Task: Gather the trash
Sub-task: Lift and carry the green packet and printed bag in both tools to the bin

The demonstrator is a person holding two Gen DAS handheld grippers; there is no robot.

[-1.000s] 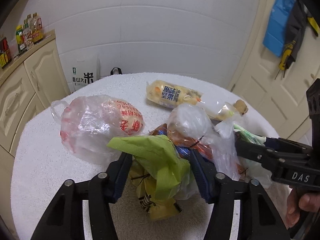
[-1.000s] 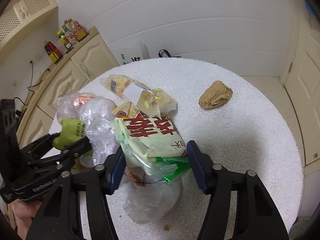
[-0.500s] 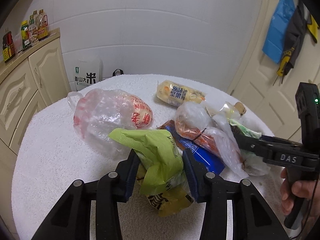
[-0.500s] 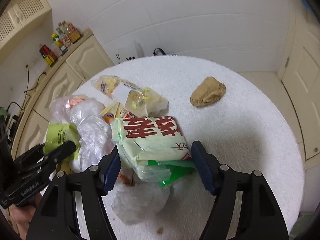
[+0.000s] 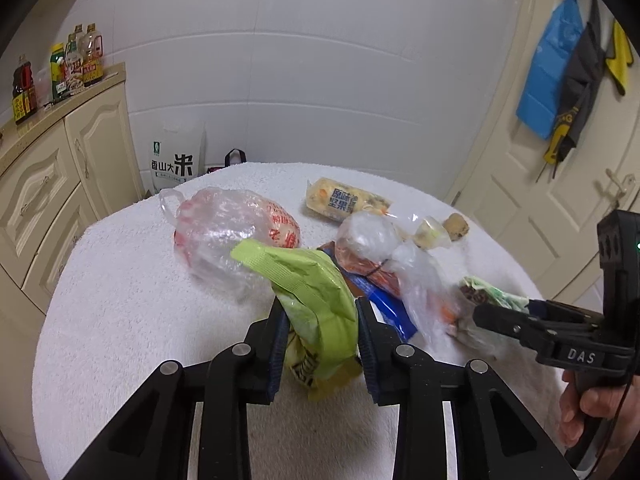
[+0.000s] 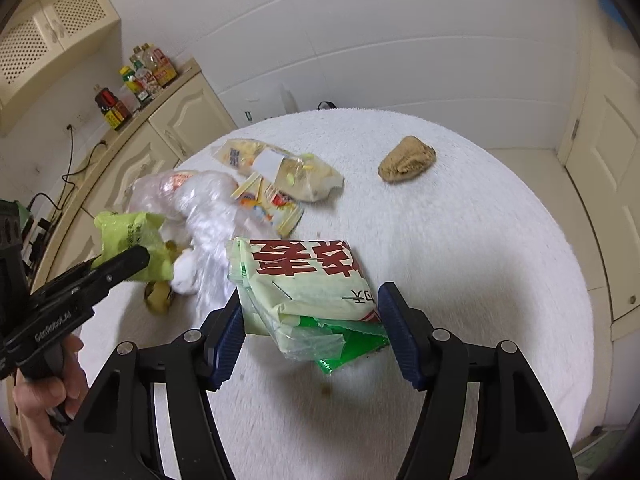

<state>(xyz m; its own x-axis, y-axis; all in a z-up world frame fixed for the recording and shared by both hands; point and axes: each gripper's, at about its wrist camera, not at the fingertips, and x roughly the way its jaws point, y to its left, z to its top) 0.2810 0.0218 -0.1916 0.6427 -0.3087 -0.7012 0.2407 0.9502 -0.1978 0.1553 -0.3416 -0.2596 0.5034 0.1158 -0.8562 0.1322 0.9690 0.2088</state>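
Note:
My left gripper (image 5: 320, 312) is shut on a light green wrapper (image 5: 312, 280) with a yellow wrapper under it, raised above the white round table (image 5: 120, 300). It also shows in the right wrist view (image 6: 132, 258). My right gripper (image 6: 310, 304) is shut on a pale green packet with red characters (image 6: 308, 276), held above the table, with green film hanging below. The right gripper also shows in the left wrist view (image 5: 480, 316). On the table lie a clear plastic bag with red print (image 5: 228, 232), a nut snack bag (image 5: 344, 200) and a knotted clear bag (image 5: 368, 240).
A brown lump (image 6: 406, 158) lies alone at the table's far right. A blue packet (image 5: 384, 308) lies by the knotted bag. Cream cabinets (image 5: 48, 184) with bottles (image 5: 76, 64) stand on the left. A rice sack (image 5: 174, 164) leans on the wall. A door (image 5: 560, 184) is at the right.
My left gripper closed on the green wrapper and lifted it. My right gripper rose with the pale green packet, and the clear bag under it is no longer seen hanging below.

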